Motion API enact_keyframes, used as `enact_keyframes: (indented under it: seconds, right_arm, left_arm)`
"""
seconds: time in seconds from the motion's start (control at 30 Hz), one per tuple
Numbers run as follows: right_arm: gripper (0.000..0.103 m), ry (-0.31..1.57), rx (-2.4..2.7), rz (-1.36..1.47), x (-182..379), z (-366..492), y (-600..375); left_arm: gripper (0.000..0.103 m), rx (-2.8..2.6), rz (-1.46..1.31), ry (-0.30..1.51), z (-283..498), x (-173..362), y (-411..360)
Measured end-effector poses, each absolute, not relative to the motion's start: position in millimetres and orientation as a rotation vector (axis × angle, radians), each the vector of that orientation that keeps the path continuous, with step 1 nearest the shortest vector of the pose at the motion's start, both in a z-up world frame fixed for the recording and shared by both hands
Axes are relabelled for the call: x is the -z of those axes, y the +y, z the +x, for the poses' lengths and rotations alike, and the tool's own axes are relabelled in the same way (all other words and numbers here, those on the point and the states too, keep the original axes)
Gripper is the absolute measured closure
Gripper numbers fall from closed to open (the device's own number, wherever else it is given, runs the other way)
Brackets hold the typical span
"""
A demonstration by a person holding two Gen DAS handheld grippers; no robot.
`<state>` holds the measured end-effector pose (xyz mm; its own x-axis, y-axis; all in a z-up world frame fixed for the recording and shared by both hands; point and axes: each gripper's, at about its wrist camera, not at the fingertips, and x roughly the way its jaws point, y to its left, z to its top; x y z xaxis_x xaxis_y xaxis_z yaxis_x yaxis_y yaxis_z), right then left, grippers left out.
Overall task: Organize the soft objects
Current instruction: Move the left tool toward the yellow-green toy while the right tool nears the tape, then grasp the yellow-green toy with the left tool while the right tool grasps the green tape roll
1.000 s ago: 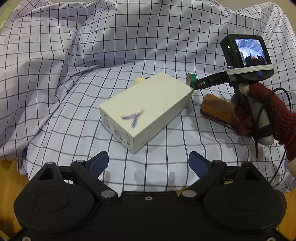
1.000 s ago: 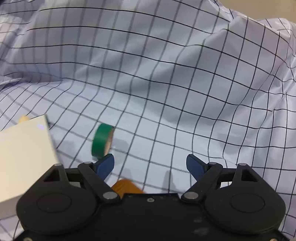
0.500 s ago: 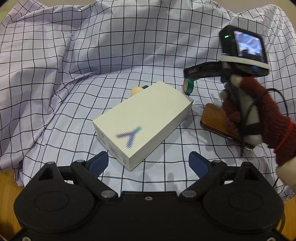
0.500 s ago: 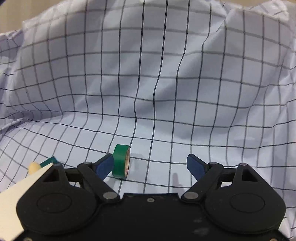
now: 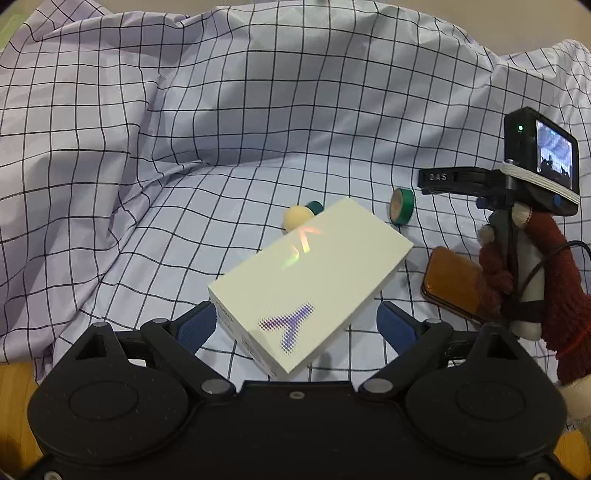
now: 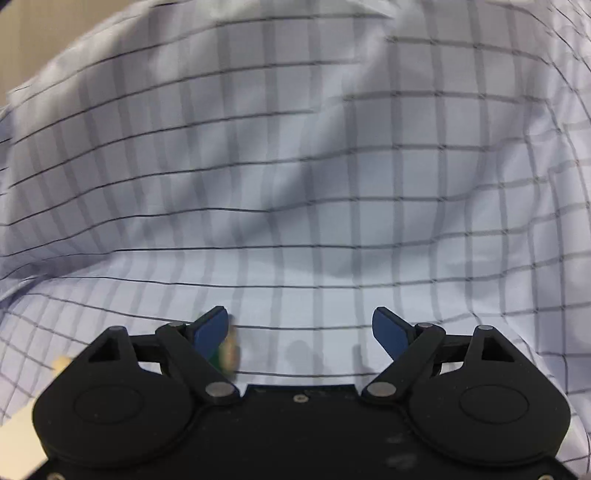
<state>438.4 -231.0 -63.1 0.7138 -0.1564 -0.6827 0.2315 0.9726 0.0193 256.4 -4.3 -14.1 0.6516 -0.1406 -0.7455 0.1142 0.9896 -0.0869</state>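
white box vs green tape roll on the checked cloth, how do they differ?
The white box is a large flat rectangular carton with a purple dotted logo; the green tape roll is a small ring. The box lies on its broad face, the roll stands on its edge. The box sits nearer the left claw, the roll farther back. Both rest on the checked cloth.

A pale lilac cotton cloth with a thin black grid pattern (image 5: 258, 110) fills nearly the whole scene, heaped into soft folds and ridges at the back and lying flatter toward the front. Shadows sit in its creases, and the light is even and soft. A light wooden surface (image 5: 14, 380) shows under the cloth's near left edge. In the right wrist view the same cloth (image 6: 295, 184) is blurred, with a plain beige surface (image 6: 33, 33) at the upper left corner.
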Motion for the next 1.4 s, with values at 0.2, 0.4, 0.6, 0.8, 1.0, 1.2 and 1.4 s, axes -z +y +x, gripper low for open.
enact_keyframes:
  seconds: [0.2,0.4,0.6,0.8,1.0,1.2,1.4]
  right_arm:
    - [0.018,0.807,0.208,0.01,80.9,455.1,-202.4]
    - [0.018,0.823,0.273,0.055,82.1,449.7,-233.4]
    - [0.018,0.818,0.301,0.108,76.5,445.3,-256.8]
    - [0.018,0.773,0.296,0.15,85.1,427.9,-258.1]
    - [0.017,0.779,0.272,0.16,91.6,423.1,-254.1]
    - [0.017,0.766,0.282,0.164,91.3,422.1,-256.8]
    - [0.017,0.755,0.273,0.157,91.1,414.6,-258.4]
  left_arm:
    - [0.012,0.154,-0.049,0.876,263.2,17.1,-4.8]
    - [0.012,0.193,-0.098,0.923,294.2,12.4,2.9]
    - [0.012,0.168,-0.076,0.92,339.7,8.3,1.9]
    - [0.012,0.127,-0.101,0.946,383.7,10.1,-6.2]
    - [0.013,0.115,-0.16,1.034,414.6,21.9,-13.1]
    - [0.013,0.121,-0.245,1.147,446.1,36.7,-26.5]
    - [0.013,0.081,-0.278,1.216,467.2,53.1,-40.0]
